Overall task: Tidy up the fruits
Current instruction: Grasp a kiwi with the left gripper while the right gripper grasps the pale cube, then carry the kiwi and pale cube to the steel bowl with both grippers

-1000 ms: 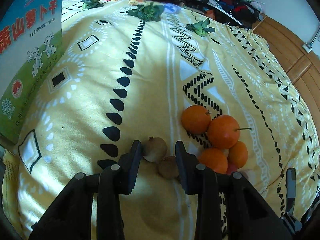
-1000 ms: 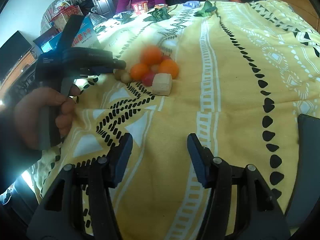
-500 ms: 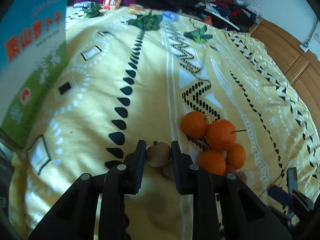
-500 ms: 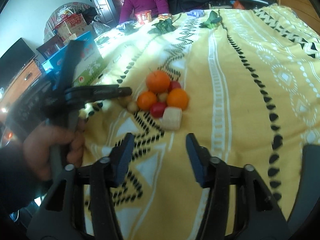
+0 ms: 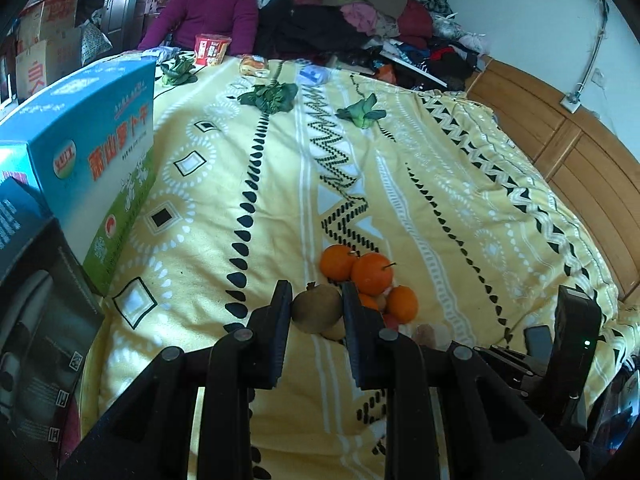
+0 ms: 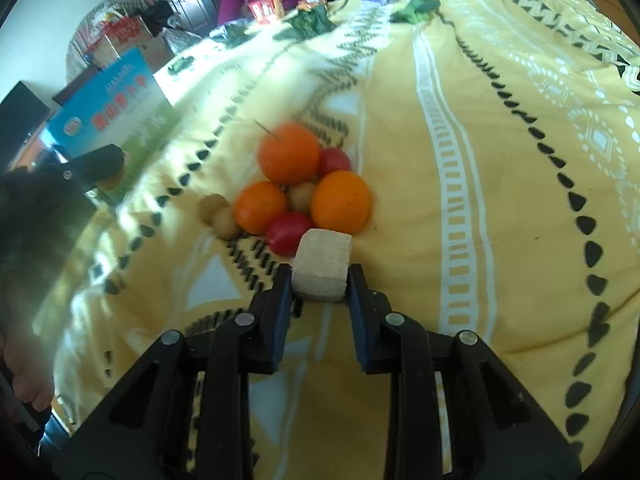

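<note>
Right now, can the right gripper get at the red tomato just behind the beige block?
Probably not yet. The right gripper is shut on the beige block, which sits directly in front of the red tomato. Its fingers are occupied until the block is put down.

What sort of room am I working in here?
Most likely a lived-in bedroom: the fruit lies on a yellow patterned bedspread, clothes are piled behind it, and a wooden bed frame runs alongside.

Bed (image 5: pixel 440 184): carries all the items.
Fruit pile (image 6: pixel 304 184): mid-bed, fruits touching.
Kiwi (image 5: pixel 317 308): between left tool (image 5: pixel 316 308) fingers, above the bed.
Block (image 6: pixel 322 270): between right tool (image 6: pixel 320 280) fingers, touching pile's near edge.
Box (image 5: pixel 92 160): bed's left edge.
Greens (image 5: pixel 270 96): far end, behind pile.
</note>
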`<state>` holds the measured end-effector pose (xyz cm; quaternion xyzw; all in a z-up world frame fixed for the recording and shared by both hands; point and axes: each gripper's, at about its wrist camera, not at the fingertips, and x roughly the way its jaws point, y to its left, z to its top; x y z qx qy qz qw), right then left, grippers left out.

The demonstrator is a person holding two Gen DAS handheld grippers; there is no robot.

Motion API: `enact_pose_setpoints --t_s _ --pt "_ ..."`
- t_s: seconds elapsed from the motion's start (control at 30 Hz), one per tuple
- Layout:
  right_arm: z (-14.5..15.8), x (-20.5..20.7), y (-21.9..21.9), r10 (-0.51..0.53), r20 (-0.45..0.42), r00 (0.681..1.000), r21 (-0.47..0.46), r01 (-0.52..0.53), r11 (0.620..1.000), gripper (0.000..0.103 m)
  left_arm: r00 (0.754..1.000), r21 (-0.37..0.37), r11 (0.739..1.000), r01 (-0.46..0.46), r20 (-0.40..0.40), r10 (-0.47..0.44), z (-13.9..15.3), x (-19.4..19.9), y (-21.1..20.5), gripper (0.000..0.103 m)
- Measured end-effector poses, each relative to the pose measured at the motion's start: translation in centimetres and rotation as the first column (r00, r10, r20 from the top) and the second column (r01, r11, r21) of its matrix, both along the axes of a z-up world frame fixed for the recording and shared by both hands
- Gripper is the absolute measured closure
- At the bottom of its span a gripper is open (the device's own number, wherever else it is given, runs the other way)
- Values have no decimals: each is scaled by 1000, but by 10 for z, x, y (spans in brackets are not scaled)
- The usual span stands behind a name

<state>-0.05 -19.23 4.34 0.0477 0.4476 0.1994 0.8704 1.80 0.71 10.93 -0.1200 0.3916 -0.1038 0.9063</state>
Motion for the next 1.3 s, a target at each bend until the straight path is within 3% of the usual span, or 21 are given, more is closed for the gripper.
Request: enact_pose_setpoints --t_s 0.23,0.6,0.83,1.0,1.17,1.3 --pt "42 -40 0 17 79 997 19 -19 1000 75 999 2 1000 18 34 -18 26 -28 -3 78" --pt "77 -74 13 30 135 990 36 -35 999 75 996 3 1000 22 91 -22 64 -64 7 78" --pt "121 -81 59 122 220 968 33 -133 991 75 976 -4 992 -126 176 125 112 -97 78 78" --pt "161 -88 131 264 291 920 42 -288 957 75 925 3 948 -318 220 309 137 -139 175 78" --pt "185 -95 233 432 290 854 88 -473 877 75 843 -13 862 -507 201 499 138 -179 283 78" --pt "191 -107 317 556 267 787 105 -597 795 75 787 -4 795 -607 136 602 120 -198 353 78"
